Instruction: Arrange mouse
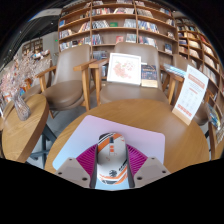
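Note:
A white and grey mouse [112, 158] with orange stripes sits between my two fingers, its long axis along them. My gripper [112, 166] is shut on the mouse: both magenta pads [88, 160] press against its sides. The mouse is over the near end of a white mat [100, 127] that lies on a round wooden table [175, 135]. I cannot tell whether the mouse rests on the mat or is held just above it.
Two wooden chairs [68, 82] [128, 88] stand beyond the table. A picture board [125, 67] leans on the far chair. A standing card [188, 95] is at the table's right. Another table with flowers [18, 100] is at the left. Bookshelves [110, 20] line the back.

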Tool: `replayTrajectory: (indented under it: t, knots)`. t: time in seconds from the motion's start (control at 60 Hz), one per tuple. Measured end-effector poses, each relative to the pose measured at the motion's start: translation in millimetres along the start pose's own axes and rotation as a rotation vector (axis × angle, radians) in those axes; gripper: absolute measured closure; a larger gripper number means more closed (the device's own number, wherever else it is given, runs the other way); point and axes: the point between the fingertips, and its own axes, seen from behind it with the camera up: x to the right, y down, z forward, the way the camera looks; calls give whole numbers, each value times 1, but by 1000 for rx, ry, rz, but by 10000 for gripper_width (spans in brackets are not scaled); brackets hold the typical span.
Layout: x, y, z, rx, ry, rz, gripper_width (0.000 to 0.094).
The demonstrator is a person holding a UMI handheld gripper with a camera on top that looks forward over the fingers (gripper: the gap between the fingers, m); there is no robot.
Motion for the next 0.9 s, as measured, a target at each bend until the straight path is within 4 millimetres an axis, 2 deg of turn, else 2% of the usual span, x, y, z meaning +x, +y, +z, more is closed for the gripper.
replayTrajectory:
  t: [0.033,0.183,0.283,0.367,0.45,0.5,0.567,0.7,0.783,0.9]
  knots:
    - [6,2,3,-5,8,1,494]
    - [6,8,4,15,21,-25,407]
    - [6,5,-1,25,37,-26,158]
    - [-1,0,-20,41,13,-12,83]
    - [-4,-10,-54,78,-1,1,83]
    - [-3,-16,-79,105,3,8,83]
    - [0,-15,-117,131,18,16,81]
    - [0,-4,-191,180,15,11,80]
    - [9,12,-233,216,31,0,79]
    - [9,38,-277,232,42,15,80]
